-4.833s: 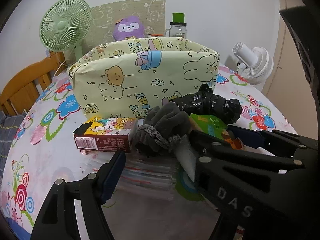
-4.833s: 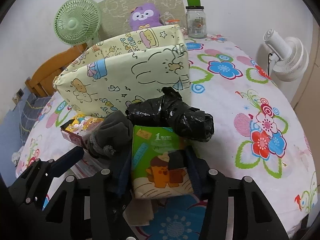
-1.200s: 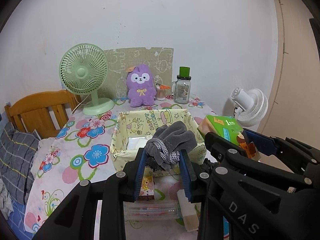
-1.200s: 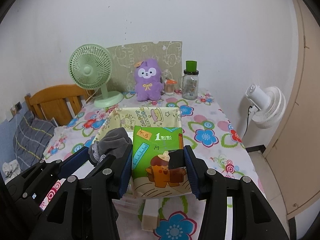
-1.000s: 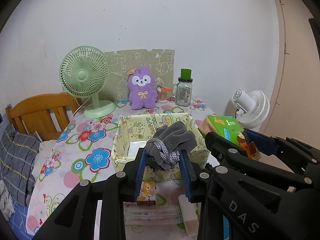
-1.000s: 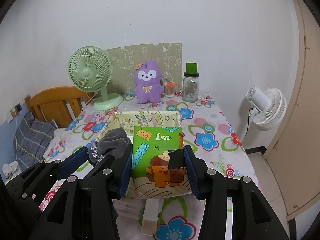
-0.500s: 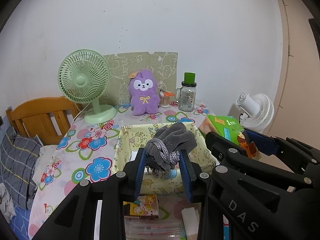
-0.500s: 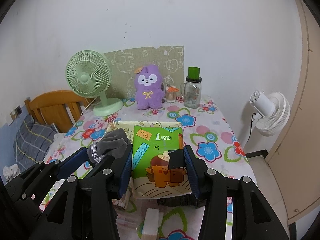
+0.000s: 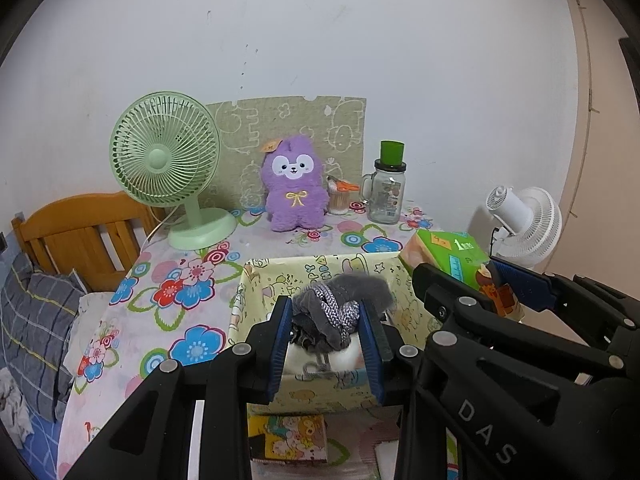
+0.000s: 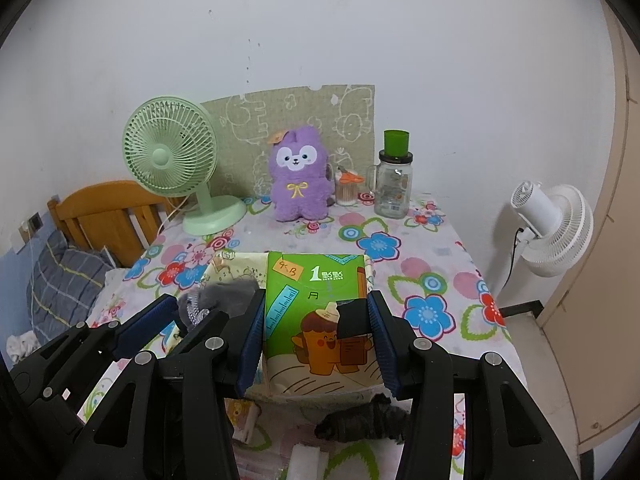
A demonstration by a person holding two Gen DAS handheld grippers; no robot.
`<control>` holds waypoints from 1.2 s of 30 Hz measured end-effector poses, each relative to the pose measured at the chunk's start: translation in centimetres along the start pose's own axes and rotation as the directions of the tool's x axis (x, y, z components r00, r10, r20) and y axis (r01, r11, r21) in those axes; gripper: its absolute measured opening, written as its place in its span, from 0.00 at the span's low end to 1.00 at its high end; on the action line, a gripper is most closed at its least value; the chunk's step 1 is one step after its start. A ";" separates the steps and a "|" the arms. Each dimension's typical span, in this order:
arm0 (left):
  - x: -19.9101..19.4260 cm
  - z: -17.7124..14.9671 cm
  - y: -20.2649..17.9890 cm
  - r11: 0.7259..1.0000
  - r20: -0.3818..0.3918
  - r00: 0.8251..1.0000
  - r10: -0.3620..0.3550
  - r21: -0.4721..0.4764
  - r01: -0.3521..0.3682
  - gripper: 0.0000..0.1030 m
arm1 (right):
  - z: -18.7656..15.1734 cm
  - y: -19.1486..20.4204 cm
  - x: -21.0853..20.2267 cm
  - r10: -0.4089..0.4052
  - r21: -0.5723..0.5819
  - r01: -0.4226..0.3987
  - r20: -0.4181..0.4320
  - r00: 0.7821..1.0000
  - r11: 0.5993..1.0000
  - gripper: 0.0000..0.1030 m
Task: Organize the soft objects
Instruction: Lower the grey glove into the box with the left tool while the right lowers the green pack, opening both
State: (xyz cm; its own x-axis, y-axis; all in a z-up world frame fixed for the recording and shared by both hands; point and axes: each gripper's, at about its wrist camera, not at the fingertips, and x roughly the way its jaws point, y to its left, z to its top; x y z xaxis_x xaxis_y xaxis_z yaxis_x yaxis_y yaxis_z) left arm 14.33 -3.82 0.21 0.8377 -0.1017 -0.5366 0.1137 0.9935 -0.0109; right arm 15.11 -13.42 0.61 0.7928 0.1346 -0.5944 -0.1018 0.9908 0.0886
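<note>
My left gripper [image 9: 326, 338] is shut on a grey knitted glove [image 9: 340, 306] and holds it above the open yellow cartoon-print fabric box [image 9: 260, 292] on the flowered table. My right gripper [image 10: 316, 336] is shut on a green tissue pack [image 10: 316, 304] and holds it over the same box [image 10: 236, 264], just right of the glove [image 10: 218, 298]. The tissue pack also shows in the left wrist view [image 9: 452, 254]. The box floor is mostly hidden behind both loads.
A green desk fan [image 9: 168, 164], a purple plush toy [image 9: 294, 184], a glass jar with a green lid [image 9: 386, 188] and a white fan [image 9: 524, 220] stand behind the box. A black bundle [image 10: 360, 420] and a cartoon carton [image 9: 288, 436] lie at the table's near side. A wooden headboard [image 9: 80, 232] stands left.
Both grippers have moved forward and down over the box with their loads; the box now sits directly under the glove and the tissue pack. Neither grip has changed.
</note>
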 end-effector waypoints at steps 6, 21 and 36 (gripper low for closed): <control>1.2 0.6 0.4 1.000 -0.009 1.000 0.002 -0.004 -0.002 0.31 | 0.6 0.0 1.3 0.004 0.001 -0.004 -0.009 1.000 1.000 0.51; 4.7 1.4 0.9 1.000 -0.048 0.999 0.003 -0.011 -0.004 0.29 | 1.8 -0.2 5.2 0.010 0.007 -0.009 -0.047 0.999 1.000 0.51; 7.5 1.1 1.7 0.999 -0.098 0.995 0.037 -0.015 -0.039 0.58 | 1.7 -0.4 8.8 0.055 0.014 -0.054 -0.090 0.994 0.998 0.51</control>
State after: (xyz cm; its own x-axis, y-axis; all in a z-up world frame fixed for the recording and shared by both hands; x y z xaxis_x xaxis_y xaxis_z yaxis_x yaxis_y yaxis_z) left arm 21.40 -2.99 -2.95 0.7850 -0.0591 -0.6166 0.0732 0.9973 -0.0024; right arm 23.15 -12.63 -3.31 0.7289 0.1895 -0.6578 -0.1361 0.9819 0.1321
